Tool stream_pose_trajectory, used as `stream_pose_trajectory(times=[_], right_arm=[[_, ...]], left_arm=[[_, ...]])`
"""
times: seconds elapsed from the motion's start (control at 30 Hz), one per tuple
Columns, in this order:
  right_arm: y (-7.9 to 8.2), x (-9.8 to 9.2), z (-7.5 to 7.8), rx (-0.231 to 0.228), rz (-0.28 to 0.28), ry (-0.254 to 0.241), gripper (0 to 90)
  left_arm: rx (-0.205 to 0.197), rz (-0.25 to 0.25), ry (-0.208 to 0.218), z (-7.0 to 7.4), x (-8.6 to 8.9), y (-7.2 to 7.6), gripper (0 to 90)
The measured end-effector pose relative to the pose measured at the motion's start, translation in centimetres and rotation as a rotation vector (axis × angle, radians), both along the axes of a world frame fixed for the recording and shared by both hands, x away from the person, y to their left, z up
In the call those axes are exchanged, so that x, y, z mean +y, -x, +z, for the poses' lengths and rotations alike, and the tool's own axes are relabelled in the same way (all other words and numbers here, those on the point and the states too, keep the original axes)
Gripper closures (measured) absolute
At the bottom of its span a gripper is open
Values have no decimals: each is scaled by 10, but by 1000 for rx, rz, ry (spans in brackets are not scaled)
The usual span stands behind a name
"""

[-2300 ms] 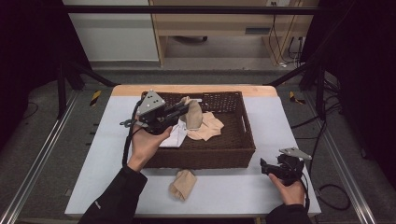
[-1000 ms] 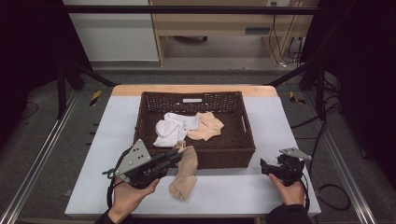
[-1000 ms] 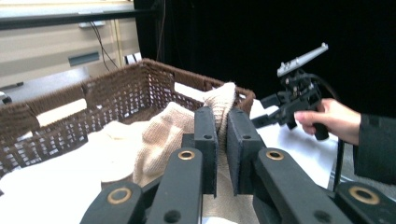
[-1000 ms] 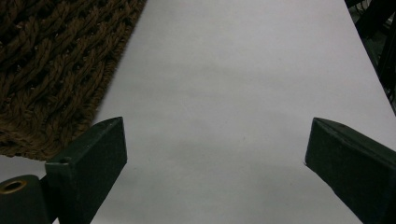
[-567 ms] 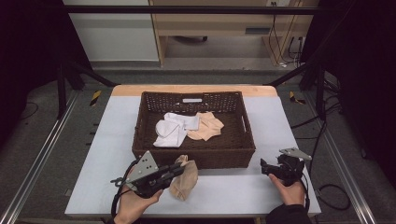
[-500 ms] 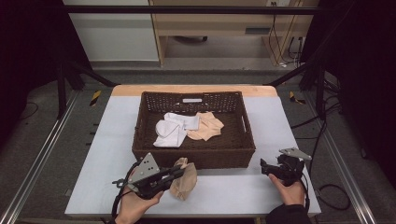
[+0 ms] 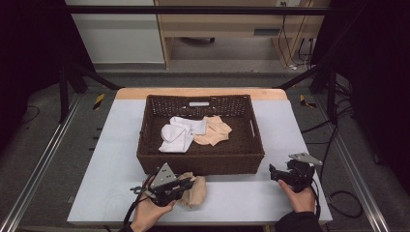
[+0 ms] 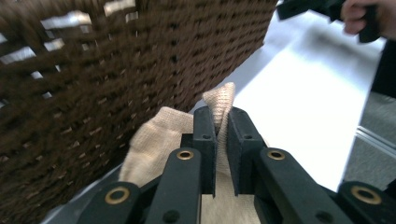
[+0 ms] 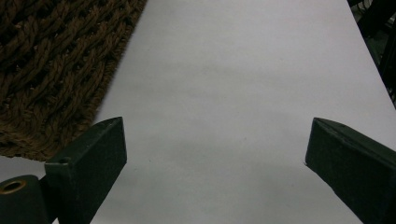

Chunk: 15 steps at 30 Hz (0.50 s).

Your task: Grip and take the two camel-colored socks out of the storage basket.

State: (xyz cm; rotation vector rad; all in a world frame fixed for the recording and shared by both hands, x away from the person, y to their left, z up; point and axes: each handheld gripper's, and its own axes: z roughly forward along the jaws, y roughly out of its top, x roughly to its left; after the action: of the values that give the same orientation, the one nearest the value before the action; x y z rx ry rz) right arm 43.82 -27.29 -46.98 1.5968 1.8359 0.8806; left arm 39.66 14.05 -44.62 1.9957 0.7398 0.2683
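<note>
On the table (image 7: 116,159), just before the wicker basket (image 7: 200,162), the beige sock (image 8: 159,140) lies bunched. The left gripper (image 8: 221,135) pinches only a thin fold; lifted, it may slip free or catch the weave. The right gripper (image 9: 215,154) gapes empty.

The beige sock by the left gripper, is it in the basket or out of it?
Out. The beige sock lies on the table before the basket, pinched by the left gripper.

Knitted beige cloth sock (image 8: 159,140) beside rough dark woven wicker basket (image 8: 116,65).
</note>
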Motion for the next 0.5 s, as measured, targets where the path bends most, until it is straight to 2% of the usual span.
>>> stream_pose_trajectory(times=[0.07,0.13,0.23,0.33,0.43,0.5], right_arm=[[0,0,0,-2,2,3,56],[0,-1,0,-4,3,4,56],[0,0,0,-3,4,4,56],[0,0,1,-6,5,1,56],[0,0,1,-6,2,0,55],[0,-1,2,-10,0,-4,54]], left_arm=[[-2,-3,-22,-7,-2,-2,800],[-1,-1,-24,-8,-3,-2,788],[-5,9,-24,-9,-1,-3,659],[-28,47,-14,-7,5,-3,526],[-29,65,3,-6,10,-3,455],[-30,93,14,-4,21,-2,428]])
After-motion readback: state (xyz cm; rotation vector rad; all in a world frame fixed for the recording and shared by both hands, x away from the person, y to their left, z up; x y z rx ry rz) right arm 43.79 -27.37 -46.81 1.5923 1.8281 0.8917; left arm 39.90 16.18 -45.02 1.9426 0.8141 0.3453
